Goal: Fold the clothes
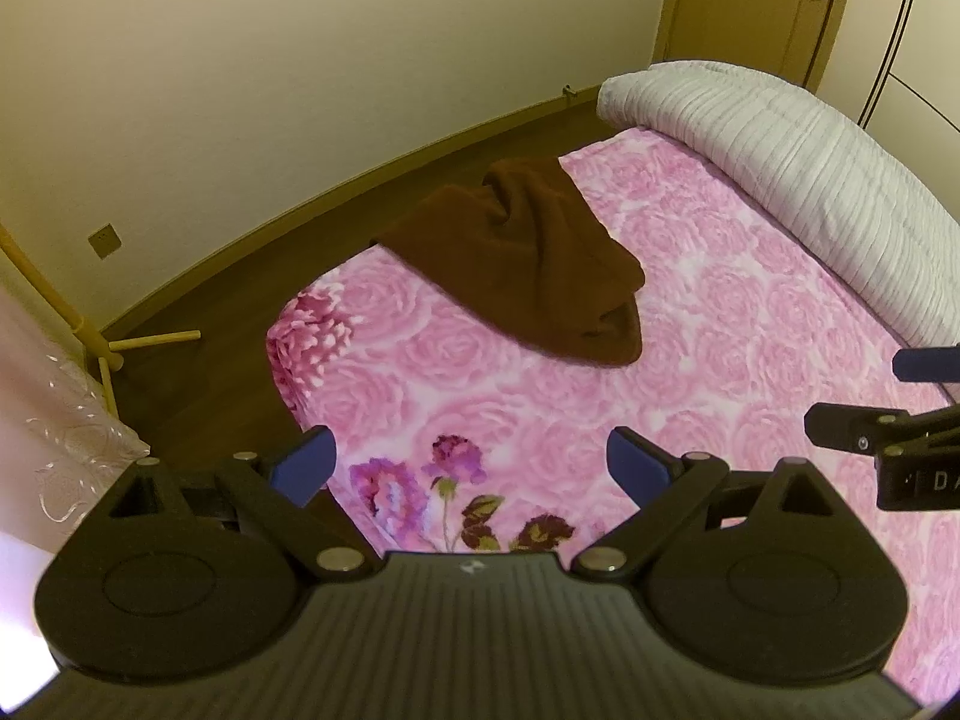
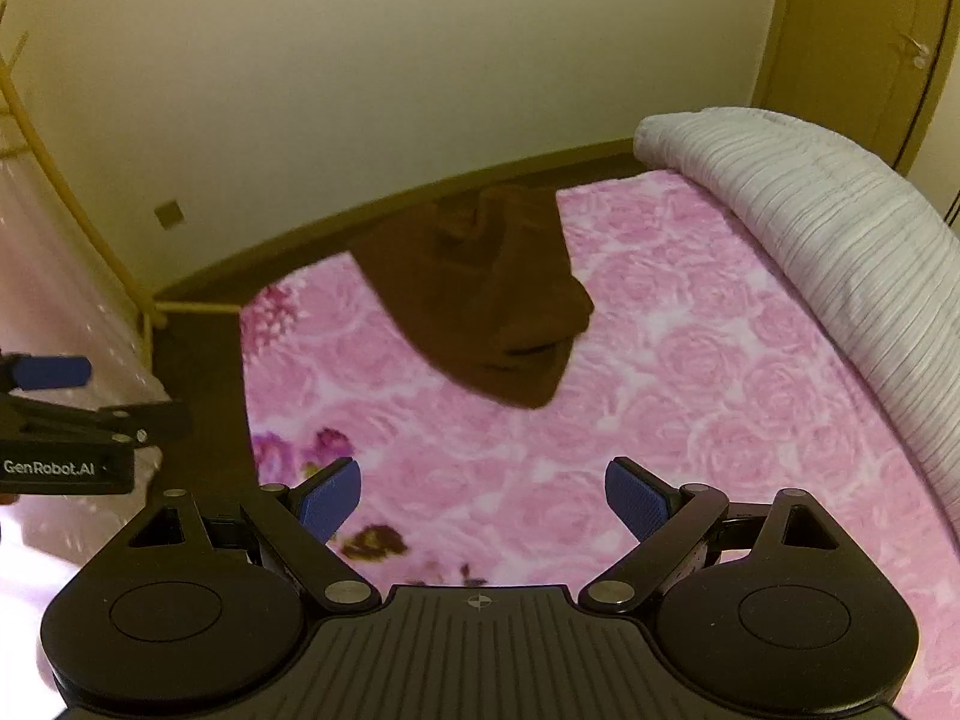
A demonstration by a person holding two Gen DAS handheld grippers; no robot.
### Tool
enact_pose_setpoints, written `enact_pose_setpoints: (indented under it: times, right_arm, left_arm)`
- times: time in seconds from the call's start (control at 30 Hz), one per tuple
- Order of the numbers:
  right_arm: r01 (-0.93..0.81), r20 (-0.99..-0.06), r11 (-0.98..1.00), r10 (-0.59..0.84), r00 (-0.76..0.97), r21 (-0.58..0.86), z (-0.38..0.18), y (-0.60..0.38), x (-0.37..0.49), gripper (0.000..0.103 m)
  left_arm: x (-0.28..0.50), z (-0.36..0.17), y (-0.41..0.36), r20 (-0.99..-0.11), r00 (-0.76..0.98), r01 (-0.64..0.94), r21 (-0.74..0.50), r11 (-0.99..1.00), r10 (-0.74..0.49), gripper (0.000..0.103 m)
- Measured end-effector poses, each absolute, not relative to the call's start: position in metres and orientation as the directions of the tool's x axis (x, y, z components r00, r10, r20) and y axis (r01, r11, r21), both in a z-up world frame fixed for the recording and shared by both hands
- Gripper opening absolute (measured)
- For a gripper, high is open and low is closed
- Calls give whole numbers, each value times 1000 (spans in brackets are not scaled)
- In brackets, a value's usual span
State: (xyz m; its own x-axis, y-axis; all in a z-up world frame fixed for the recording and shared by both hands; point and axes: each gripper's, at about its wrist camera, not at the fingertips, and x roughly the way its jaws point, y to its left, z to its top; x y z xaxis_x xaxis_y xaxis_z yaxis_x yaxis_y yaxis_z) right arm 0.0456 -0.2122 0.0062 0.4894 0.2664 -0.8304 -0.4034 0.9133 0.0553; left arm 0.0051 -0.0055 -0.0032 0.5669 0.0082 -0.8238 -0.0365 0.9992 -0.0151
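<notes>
A crumpled brown garment [image 1: 528, 258] lies on the pink rose-patterned bed cover [image 1: 690, 360], near the bed's far left edge, with one end draped over that edge. The right wrist view shows the same brown garment [image 2: 480, 294], slightly blurred. My left gripper [image 1: 471, 468] hovers open above the near part of the bed, well short of the garment, nothing between its blue pads. My right gripper [image 2: 483, 501] is also open and empty, level with the left one. In the left wrist view the right gripper [image 1: 864, 402] enters at the right edge.
A rolled white striped quilt [image 1: 792, 162] lies along the bed's right side. Dark wood floor [image 1: 198, 372] and a cream wall lie left of the bed, with a yellow wooden stand [image 1: 108, 348] and a pale lace cloth [image 1: 66, 438]. A wooden door [image 1: 774, 6] stands behind.
</notes>
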Motion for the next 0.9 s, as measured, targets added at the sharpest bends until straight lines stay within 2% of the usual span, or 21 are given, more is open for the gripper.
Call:
enact_pose_setpoints:
  times: [0.1,0.9]
  right_arm:
    - [-413,-838,910,258,480,43,5,-211,47,91]
    - [-450,-848,890,298,438,80,3,-220,62,92]
  left_arm:
    - [5,-5,-9,-827,560,-88,4,996,53,96]
    - [-1,-3,-24,-837,533,-123,64,990,120,96]
